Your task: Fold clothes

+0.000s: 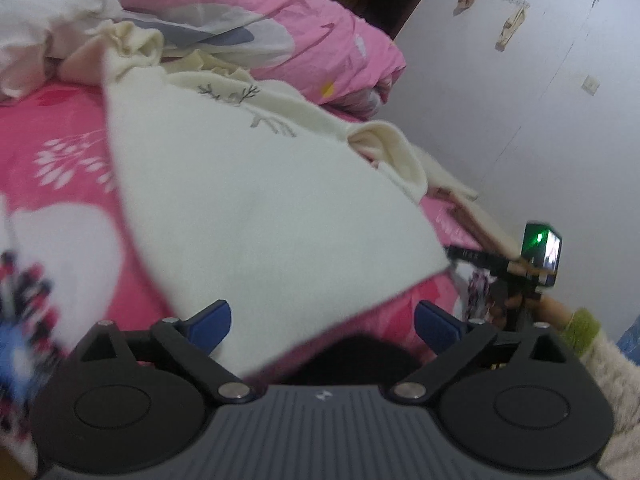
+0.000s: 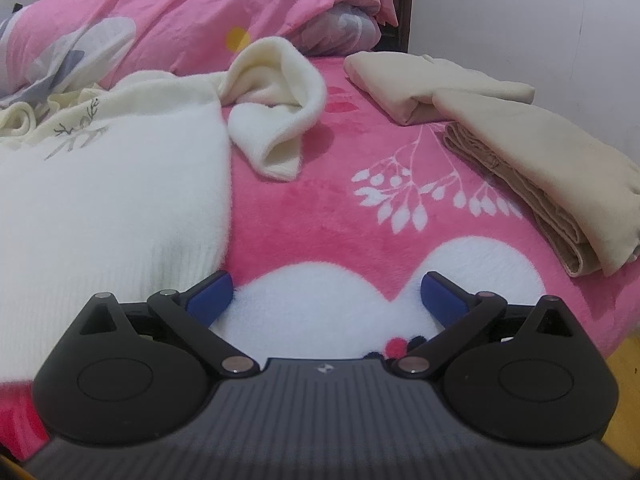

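A cream-white sweater with small grey embroidery lies spread on the pink bed; it also shows in the right wrist view. One sleeve lies bunched to its right. My left gripper is open just in front of the sweater's near hem, holding nothing. My right gripper is open and empty over the pink blanket, its left finger next to the sweater's ribbed hem corner. The right gripper also shows in the left wrist view at the sweater's right hem corner.
Folded beige clothes lie stacked at the bed's right edge. A pink quilt and white bedding are piled at the head of the bed. A white wall runs along the right side.
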{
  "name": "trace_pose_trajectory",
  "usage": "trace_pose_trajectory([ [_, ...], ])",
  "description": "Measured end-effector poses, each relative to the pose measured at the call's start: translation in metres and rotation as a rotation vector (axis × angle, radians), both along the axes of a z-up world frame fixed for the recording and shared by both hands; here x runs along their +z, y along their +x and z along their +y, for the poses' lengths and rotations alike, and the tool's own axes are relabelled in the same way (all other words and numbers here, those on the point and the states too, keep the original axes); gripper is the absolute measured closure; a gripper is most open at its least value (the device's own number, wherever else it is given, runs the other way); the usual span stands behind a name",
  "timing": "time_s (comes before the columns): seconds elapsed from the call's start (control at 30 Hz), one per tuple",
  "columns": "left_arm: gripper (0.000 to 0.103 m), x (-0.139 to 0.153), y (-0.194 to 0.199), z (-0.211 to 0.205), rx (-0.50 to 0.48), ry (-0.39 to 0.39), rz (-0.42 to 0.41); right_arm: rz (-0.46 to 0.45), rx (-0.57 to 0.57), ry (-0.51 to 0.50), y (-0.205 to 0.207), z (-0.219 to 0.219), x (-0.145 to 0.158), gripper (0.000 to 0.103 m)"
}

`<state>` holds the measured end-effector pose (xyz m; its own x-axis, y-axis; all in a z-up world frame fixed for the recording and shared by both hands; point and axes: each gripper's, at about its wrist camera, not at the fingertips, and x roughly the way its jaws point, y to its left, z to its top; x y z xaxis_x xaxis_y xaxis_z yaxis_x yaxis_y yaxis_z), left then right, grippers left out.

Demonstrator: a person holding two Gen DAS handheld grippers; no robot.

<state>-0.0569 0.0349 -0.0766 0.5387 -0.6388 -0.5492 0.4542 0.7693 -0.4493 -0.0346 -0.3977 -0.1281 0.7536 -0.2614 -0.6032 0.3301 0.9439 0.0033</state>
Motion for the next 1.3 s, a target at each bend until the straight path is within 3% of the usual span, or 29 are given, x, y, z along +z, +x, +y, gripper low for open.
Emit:
trace_pose_trajectory([
  [0.2,0.0,-0.001,-0.026,-0.004,0.052,0.051,0.032,-0.01,0.015,0.007,-0.002,-0.002,0.0,0.001],
  [0.37,0.0,-0.001,-0.029,-0.014,0.113,0.146,0.063,-0.002,0.012,0.014,-0.003,-0.001,0.002,0.001],
  [0.87,0.0,0.004,-0.029,-0.013,0.317,0.359,0.023,0.045,-0.061,0.025,-0.006,0.006,0.007,0.001],
  [1.07,0.0,0.004,-0.022,0.002,0.39,0.325,0.037,0.053,-0.102,0.052,-0.008,0.006,0.009,0.001],
  [1.3,0.0,0.008,-0.021,0.021,0.492,0.261,-0.003,0.042,-0.098,0.085,-0.013,0.002,0.01,0.001],
])
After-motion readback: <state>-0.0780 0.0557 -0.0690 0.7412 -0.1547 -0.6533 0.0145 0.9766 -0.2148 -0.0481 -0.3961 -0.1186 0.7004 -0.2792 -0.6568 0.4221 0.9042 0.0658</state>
